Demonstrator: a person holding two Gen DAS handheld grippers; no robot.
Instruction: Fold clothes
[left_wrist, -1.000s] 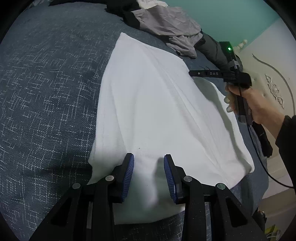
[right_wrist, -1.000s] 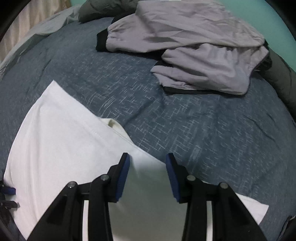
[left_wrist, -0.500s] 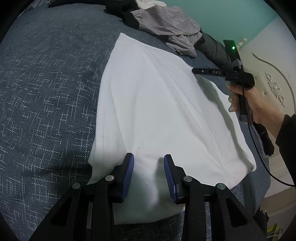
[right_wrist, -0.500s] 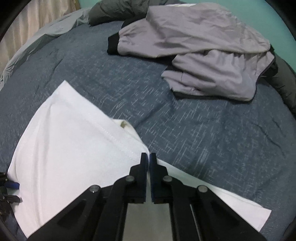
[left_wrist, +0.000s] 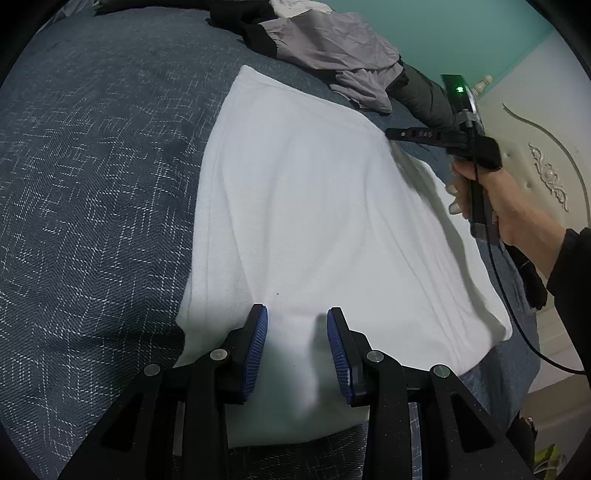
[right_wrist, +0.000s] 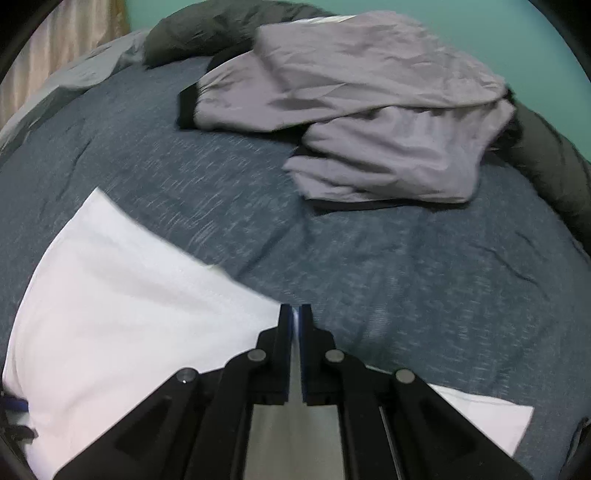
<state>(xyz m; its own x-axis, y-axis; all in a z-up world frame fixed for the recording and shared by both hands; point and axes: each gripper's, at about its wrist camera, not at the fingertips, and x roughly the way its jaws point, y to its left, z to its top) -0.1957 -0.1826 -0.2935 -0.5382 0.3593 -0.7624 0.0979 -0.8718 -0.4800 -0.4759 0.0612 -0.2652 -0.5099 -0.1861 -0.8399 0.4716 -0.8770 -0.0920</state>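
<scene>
Now right gripper (right_wrist: 295, 317) is clamping the soft, light white T-shirt (left_wrist: 314, 206) at its hem edge while left gripper (left_wrist: 297, 343), fingers apart, is straddling a pinchable ridge of cloth.

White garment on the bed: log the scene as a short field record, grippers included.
garment: white garment, lying flat on the blue-grey bedspread
left gripper: jaws apart over the near edge, pads not pressing cloth
right gripper: shut on the garment's far edge
other clothes: grey jacket, crumpled farther up the bed
fold: not yet made
</scene>
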